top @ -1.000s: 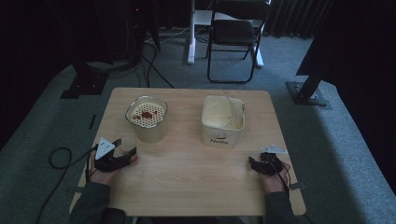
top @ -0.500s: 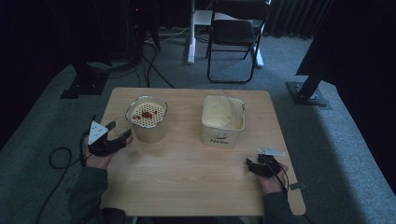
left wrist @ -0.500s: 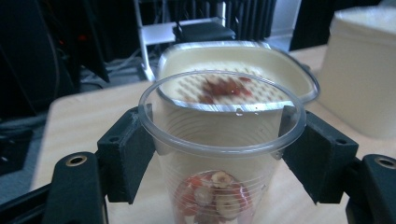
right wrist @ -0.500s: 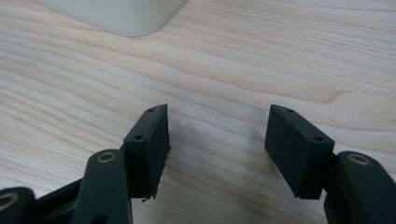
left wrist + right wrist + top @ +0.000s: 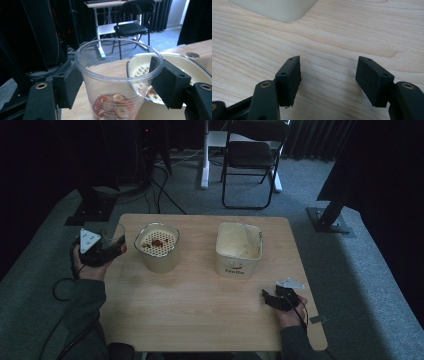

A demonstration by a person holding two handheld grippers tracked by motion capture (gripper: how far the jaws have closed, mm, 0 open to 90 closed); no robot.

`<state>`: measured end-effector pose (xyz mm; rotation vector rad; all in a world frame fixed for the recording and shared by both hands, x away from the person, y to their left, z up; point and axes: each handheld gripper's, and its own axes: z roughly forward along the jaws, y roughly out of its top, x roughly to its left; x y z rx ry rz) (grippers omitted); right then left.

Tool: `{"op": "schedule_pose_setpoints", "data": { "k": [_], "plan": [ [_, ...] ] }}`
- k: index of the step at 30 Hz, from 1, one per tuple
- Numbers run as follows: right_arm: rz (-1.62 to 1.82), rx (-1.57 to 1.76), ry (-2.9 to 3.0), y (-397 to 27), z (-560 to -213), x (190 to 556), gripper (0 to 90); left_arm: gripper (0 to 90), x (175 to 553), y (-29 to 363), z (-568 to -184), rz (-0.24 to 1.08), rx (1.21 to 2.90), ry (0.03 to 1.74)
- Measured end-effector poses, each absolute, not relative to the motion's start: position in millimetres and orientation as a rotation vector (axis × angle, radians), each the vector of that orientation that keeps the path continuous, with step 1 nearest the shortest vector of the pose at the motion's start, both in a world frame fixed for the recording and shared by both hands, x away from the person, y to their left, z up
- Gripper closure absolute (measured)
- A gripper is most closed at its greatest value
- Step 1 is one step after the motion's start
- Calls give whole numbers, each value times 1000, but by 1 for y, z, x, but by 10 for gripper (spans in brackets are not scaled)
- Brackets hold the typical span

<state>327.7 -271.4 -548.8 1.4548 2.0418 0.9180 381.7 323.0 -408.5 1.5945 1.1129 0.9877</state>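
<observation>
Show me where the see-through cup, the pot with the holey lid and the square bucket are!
Clear plastic cup (image 5: pixel 117 82), left gripper view, front wall.
Cream pot with holed insert (image 5: pixel 159 261), high view, side wall.
Square cream bucket (image 5: pixel 237 266), high view, front wall.

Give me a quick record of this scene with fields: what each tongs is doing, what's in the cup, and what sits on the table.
left tongs: shut on the clear plastic cup, gripping it just under the rim, beside the round strainer pot
cup contents: red and pale fruit slices at the bottom
right tongs: jaws apart, nothing between them, low over the wooden table
round strainer pot: cream, perforated insert with red bits
square tub: cream, lettering on its front
</observation>
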Motion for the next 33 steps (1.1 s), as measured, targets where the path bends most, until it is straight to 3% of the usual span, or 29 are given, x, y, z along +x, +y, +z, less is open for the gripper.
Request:
{"op": "schedule_pose_setpoints", "data": {
  "k": [14,24,33],
  "plan": [
    [924,1445,2043,-271,-549,326,356,285,409,313,-397,1073,1661,1109],
    [924,1445,2044,-271,-549,326,355,285,424,297,-390,1285,1833,1044],
    [925,1445,2044,-271,-549,326,355,285,427,275,-392,1552,2092,875]
  ]
}}
